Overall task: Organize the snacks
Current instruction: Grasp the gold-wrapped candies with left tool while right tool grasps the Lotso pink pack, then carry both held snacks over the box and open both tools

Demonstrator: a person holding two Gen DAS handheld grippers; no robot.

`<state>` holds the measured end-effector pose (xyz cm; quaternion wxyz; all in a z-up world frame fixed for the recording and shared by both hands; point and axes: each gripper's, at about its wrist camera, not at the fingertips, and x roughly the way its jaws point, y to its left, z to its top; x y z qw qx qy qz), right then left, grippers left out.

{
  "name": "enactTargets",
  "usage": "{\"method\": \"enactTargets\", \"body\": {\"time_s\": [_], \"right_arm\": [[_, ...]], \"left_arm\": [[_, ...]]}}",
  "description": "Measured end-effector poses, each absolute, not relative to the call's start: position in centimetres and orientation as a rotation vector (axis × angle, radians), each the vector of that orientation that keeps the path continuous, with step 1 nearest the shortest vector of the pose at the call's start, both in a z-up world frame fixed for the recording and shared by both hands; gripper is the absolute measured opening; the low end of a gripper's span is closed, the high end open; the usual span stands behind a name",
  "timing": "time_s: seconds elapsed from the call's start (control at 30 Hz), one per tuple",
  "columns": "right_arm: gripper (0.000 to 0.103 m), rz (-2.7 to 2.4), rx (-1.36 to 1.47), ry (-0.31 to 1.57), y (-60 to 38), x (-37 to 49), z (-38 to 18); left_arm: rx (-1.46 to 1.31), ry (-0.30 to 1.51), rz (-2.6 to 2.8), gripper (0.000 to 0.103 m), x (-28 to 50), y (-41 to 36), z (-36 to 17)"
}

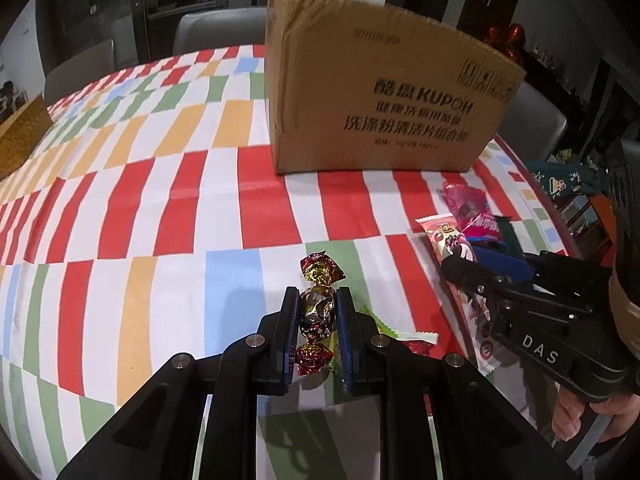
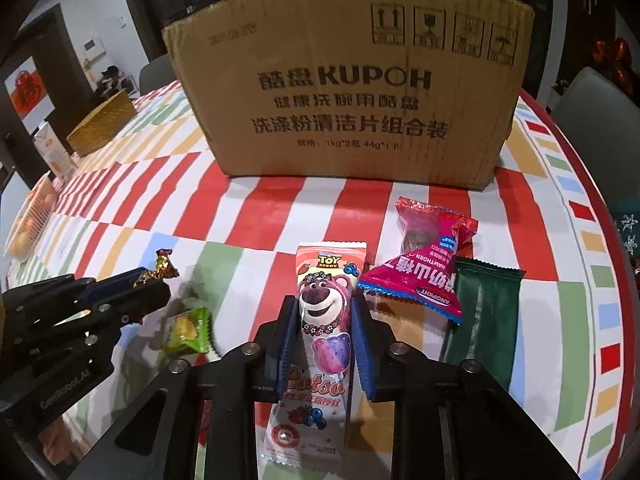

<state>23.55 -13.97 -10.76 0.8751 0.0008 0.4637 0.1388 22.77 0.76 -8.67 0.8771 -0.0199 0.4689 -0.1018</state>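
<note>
My left gripper [image 1: 318, 302] is shut on a foil-wrapped candy [image 1: 317, 312] with twisted red-gold ends, low over the tablecloth. The right gripper [image 2: 325, 312] is shut on a long pink bear-print lollipop packet [image 2: 320, 320] lying flat on the cloth. Right of that packet lie a magenta hawthorn snack bag [image 2: 424, 260] and a dark green bar wrapper [image 2: 480, 320]. A green-yellow candy [image 2: 188, 330] sits between the two grippers. In the right wrist view the left gripper [image 2: 154, 280] shows at the left edge, holding the foil candy [image 2: 162, 266]. The cardboard box [image 1: 384, 92] stands behind, open at the top.
The round table wears a chequered cloth [image 1: 160, 200] of red, white, green, blue and orange. A woven basket [image 2: 100, 122] and a white carton [image 2: 50, 148] stand at the far left. Grey chairs [image 1: 216, 30] ring the table. A hand [image 1: 580, 412] grips the right tool.
</note>
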Motion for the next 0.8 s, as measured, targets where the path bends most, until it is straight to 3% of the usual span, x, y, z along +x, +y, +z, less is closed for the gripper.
{"method": "enactTargets", "body": {"time_s": [0.8], "right_arm": [[0.028,0.346,0.057,0.708,-16.6,19.8,-0.6]], "left_arm": [[-0.029,0.72,-0.279,0.019,20.4,-1.9,2.3]]}}
